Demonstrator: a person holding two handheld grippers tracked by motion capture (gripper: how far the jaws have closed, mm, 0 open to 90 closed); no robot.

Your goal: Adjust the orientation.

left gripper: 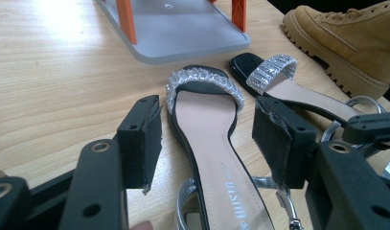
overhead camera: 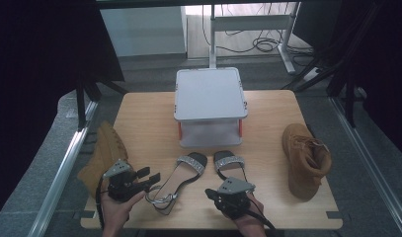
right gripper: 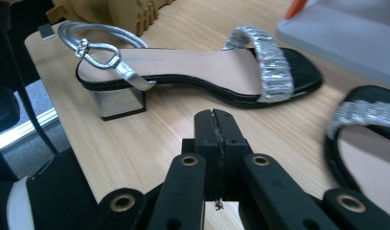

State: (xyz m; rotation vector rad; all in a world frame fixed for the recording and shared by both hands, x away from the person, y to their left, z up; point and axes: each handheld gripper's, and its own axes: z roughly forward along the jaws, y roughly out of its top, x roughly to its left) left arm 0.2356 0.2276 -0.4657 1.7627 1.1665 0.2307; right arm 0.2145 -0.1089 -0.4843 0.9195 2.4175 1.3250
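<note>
— Looking from the high view, we count two sandals, left sandal and right sandal, two tan boots and one grey stand on the table.
— Along the left gripper, we hold jaws released, straddling the left sandal, untouched.
— Along the right gripper, jaws are clenched empty, level above the wood between both sandals.

A light wooden counter stands at frame centre on grey floor, dark curtains flanking both upper corners; beyond, at top, a white desk frame and tangled cables catch bright light.
</note>
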